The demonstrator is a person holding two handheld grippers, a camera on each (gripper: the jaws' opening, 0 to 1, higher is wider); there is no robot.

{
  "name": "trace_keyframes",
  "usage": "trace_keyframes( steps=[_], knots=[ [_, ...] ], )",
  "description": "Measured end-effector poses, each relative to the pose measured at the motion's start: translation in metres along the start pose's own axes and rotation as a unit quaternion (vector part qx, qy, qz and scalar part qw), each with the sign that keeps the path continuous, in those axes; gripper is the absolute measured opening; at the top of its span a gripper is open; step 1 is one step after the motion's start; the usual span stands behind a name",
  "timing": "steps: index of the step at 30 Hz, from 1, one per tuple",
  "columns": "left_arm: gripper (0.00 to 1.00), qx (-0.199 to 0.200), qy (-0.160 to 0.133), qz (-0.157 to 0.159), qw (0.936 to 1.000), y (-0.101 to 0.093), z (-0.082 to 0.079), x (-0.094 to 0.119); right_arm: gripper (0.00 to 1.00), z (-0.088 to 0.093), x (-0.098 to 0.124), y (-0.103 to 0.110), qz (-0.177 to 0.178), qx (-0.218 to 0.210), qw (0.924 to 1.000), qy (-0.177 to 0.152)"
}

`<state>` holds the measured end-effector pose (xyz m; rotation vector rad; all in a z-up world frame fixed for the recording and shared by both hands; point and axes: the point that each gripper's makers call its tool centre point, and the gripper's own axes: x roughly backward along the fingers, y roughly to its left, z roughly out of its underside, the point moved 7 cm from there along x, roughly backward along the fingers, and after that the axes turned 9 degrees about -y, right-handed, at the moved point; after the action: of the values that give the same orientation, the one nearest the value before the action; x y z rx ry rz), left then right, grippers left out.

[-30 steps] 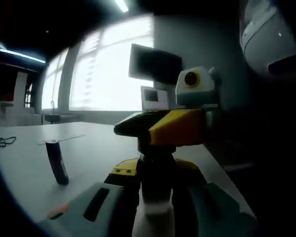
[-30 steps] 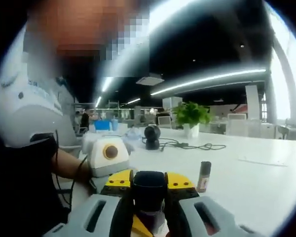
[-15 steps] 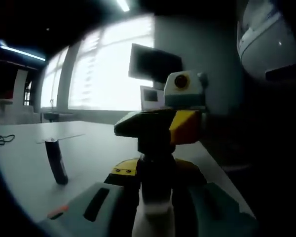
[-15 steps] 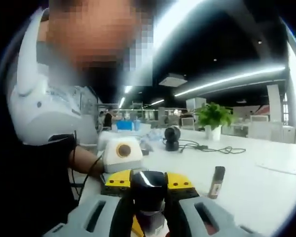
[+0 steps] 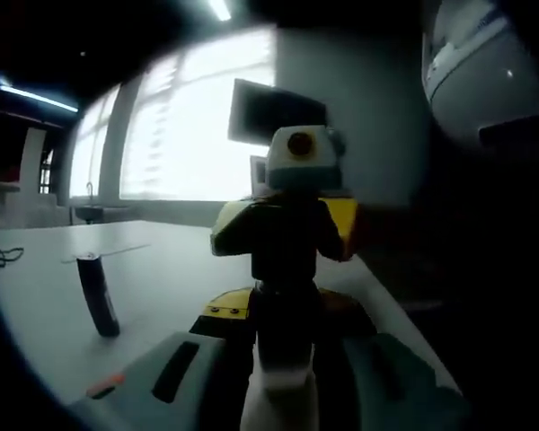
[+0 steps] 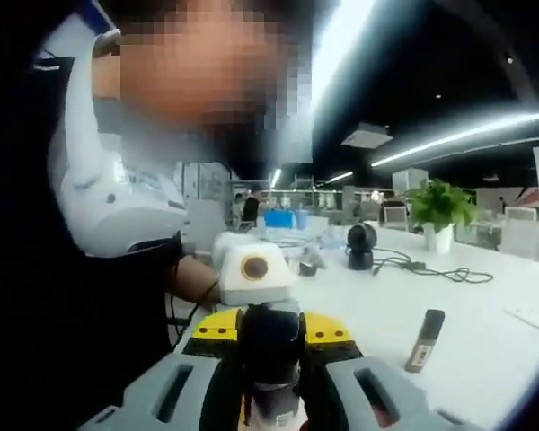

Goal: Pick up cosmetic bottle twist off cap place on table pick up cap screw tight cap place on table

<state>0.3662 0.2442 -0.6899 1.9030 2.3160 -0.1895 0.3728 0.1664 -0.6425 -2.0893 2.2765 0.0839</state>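
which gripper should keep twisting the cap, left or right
Right, probably: the right gripper is shut on the dark cap, while the left gripper clamps the white bottle below it, steadying it.

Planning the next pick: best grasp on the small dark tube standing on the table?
Grip the dark tube across its mid-body, coming in level from the side. It stands upright and slim on the white table, apart from other things, so a top-down pinch would likely tip it.

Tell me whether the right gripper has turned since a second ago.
Yes. In the left gripper view the right gripper swung leftward against the window, turning about the cap.
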Motion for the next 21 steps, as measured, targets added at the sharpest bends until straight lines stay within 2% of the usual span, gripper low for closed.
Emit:
trace_keyframes(
  steps=[8,14,20,21],
  knots=[
    [0.15,0.001,0.000,0.001,1.0000,0.000,0.000,0.000,0.17,0.000,-0.004,-0.006,-0.068,-0.007,0.9977,0.004],
    [0.15,0.002,-0.001,0.003,1.0000,0.000,0.000,0.000,0.17,0.001,-0.009,-0.009,-0.122,-0.020,0.9923,0.005],
    [0.15,0.003,0.000,0.003,1.0000,-0.001,-0.001,0.000,0.17,0.002,-0.012,-0.009,-0.159,-0.024,0.9870,0.010],
    [0.15,0.003,0.000,0.004,1.0000,-0.001,-0.001,0.000,0.17,-0.006,0.035,-0.038,-0.162,-0.022,0.9866,0.010]
  ],
)
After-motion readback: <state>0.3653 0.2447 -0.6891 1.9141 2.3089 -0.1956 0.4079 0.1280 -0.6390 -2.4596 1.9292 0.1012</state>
